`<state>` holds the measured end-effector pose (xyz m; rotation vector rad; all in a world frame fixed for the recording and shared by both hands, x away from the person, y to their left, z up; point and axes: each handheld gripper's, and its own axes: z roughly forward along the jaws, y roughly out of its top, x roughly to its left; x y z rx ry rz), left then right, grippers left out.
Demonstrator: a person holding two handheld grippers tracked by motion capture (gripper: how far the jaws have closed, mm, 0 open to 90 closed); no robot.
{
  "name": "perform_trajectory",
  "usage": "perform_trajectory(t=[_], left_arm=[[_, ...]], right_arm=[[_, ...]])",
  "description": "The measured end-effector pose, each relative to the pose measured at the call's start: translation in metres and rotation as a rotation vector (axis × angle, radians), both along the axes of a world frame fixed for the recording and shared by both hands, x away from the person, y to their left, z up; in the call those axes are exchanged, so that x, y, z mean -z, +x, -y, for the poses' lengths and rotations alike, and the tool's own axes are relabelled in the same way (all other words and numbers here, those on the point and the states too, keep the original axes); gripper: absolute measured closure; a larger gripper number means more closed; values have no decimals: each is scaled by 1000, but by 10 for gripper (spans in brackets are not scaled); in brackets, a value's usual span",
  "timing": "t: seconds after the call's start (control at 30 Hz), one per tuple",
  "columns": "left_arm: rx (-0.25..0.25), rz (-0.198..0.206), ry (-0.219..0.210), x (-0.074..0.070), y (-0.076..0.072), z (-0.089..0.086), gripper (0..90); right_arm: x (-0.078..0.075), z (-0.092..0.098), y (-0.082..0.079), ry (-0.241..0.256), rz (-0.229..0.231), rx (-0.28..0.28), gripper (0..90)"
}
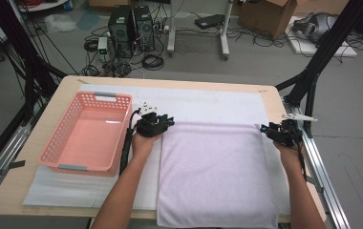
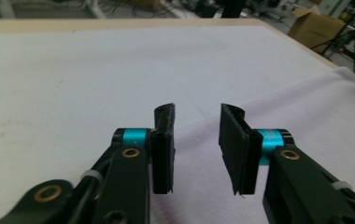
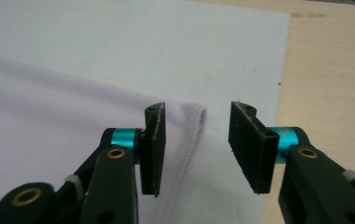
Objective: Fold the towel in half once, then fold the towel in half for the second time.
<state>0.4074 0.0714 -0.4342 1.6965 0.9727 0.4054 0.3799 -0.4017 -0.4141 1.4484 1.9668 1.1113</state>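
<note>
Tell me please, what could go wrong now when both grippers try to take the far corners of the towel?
1. Both the left gripper and the right gripper are open over the towel, so neither corner is held yet; one may close on air.
2. The towel lies on a white mat; low jaws could pinch that too.
3. The basket stands close to the left forearm and might get pushed.
</note>
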Motion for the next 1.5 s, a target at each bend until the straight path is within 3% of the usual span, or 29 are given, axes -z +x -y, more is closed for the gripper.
perform_trajectory(t=[0.03, 0.1, 0.2, 0.23, 0.3, 0.4, 0.57, 0.7, 0.77, 0.9, 1.07, 1.23, 1.3, 1.5], left_arm=[[-4, -10, -18, -1, -3, 0, 590], [-11, -42, -53, -3, -9, 0, 439], [23, -55, -23, -7, -17, 4, 315], [38, -49, -16, -10, -20, 5, 288], [26, 15, -21, -13, -31, 6, 276], [37, 41, -25, -15, -43, 6, 216], [73, 65, -35, -17, -59, 7, 205], [96, 70, -26, -20, -69, 6, 209], [107, 87, -30, -20, -74, 5, 216], [127, 86, -53, -16, -82, 3, 236], [130, 83, -44, -14, -84, 3, 235], [141, 76, -85, -14, -84, 2, 241], [140, 92, -82, -16, -85, 2, 256], [124, 76, -88, -13, -81, -4, 263]], right_arm=[[-4, 0, -5, 3, 1, -18, 499], [-11, -2, -16, 3, 10, -66, 454], [-16, -5, -34, -1, 40, -128, 343], [-17, -6, -39, 6, 50, -140, 287], [-17, -5, -50, 14, 66, -164, 237], [-14, -4, -69, 23, 99, -186, 203], [-8, -4, -93, 6, 114, -183, 177], [-10, -4, -99, -33, 112, -194, 175], [-11, -3, -101, -27, 118, -194, 174], [-9, 0, -102, -8, 116, -184, 174], [-5, 1, -104, -1, 97, -178, 175], [-3, -1, -103, -10, 90, -179, 174], [-2, -1, -103, -10, 91, -174, 175], [0, -3, -102, -13, 75, -174, 176]])
